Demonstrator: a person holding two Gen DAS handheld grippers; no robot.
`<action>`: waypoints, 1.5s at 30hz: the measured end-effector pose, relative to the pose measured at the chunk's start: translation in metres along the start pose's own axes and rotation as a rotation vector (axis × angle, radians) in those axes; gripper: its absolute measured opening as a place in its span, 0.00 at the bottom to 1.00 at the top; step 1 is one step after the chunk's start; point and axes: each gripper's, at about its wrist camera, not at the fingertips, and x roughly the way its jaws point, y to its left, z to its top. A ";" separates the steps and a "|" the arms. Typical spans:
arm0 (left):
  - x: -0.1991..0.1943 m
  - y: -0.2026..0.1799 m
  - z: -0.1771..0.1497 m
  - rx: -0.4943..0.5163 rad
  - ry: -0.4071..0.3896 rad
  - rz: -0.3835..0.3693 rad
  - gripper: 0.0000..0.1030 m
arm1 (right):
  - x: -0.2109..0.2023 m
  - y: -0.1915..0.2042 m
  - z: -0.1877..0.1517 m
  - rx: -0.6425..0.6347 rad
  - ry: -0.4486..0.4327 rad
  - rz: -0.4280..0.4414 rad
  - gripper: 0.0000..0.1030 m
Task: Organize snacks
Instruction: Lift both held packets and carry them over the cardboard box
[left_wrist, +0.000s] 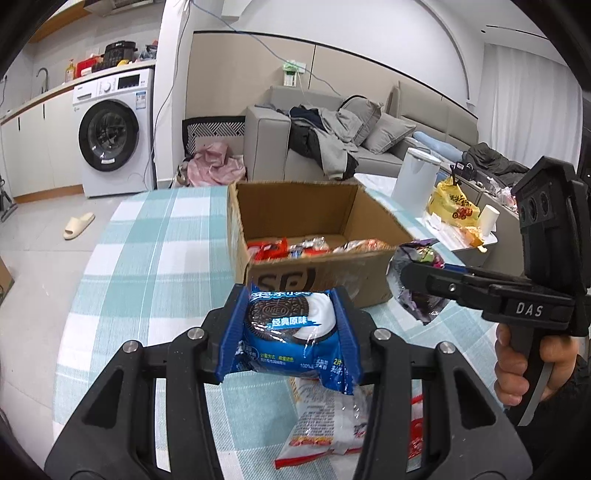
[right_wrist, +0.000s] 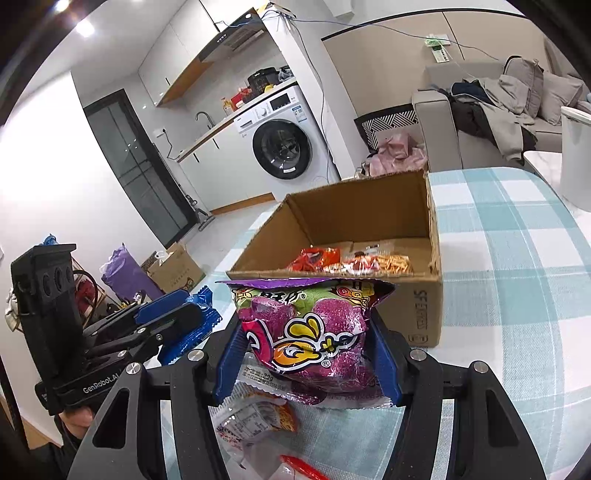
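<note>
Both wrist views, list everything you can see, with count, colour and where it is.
Oreo packet: one, blue, held above the table before the box.
Purple snack bag: one, purple and green, held near the box's front wall.
Cardboard box: one, brown, open, on the table.
Snacks in box: several, red and orange, on its floor.
Loose snack packets: at least two, white and red, on the table below the grippers.
Tablecloth: one, teal and white check.
Washing machine: one, white, under the counter.
Sofa: one, grey, clothes piled on it.
Yellow bag: one, side table.
Slipper: one, beige, floor.
Left gripper: black, blue pads, shut on the Oreo packet.
Right gripper: black, blue pads, shut on the purple snack bag.
</note>
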 end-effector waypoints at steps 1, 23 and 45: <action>-0.002 -0.003 0.004 0.008 -0.007 0.000 0.42 | -0.001 0.000 0.002 0.001 -0.004 -0.002 0.60; 0.021 -0.022 0.053 0.038 -0.054 0.013 0.42 | -0.009 -0.004 0.052 0.011 -0.062 -0.078 0.60; 0.074 -0.020 0.079 0.028 -0.035 0.029 0.42 | 0.018 -0.013 0.079 0.050 -0.059 -0.116 0.60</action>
